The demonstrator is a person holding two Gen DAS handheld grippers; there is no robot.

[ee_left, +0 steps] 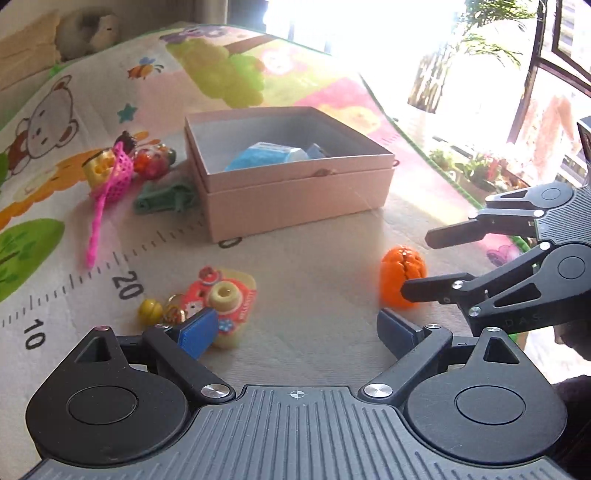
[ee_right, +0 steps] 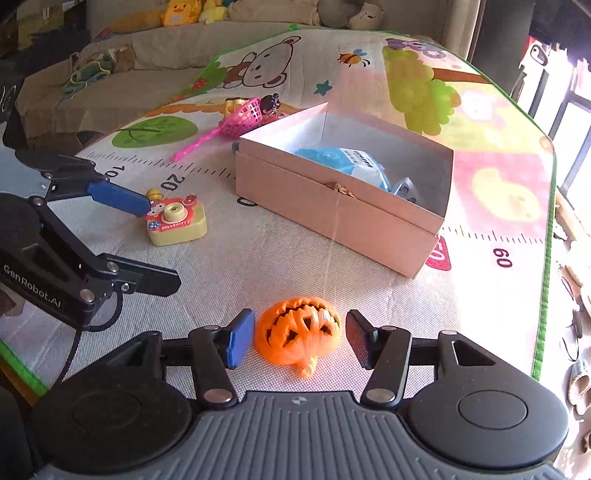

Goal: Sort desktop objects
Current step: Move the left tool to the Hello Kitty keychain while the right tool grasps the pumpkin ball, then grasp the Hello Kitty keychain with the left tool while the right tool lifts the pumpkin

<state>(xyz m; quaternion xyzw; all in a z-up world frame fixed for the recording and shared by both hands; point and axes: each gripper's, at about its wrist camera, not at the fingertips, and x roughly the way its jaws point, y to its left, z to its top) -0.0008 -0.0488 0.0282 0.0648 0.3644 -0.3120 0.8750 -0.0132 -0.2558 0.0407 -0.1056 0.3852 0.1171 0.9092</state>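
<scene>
Right wrist: cartoon play mat (ee_right: 280, 254), sofa (ee_right: 147, 48) behind.

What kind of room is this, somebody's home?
Probably a home living or play room: a cartoon play mat covers the surface, plush toys sit on a sofa behind, and small toys lie around a pink box.

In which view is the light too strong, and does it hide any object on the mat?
Left wrist view: the window glare burns out the upper right, washing out the mat's far edge, but the pink box and orange pumpkin stay readable, the pumpkin slightly blurred. Right wrist view: evenly lit, the pumpkin sharp between the open right tool's fingers; straight edges bend from the fisheye.
</scene>
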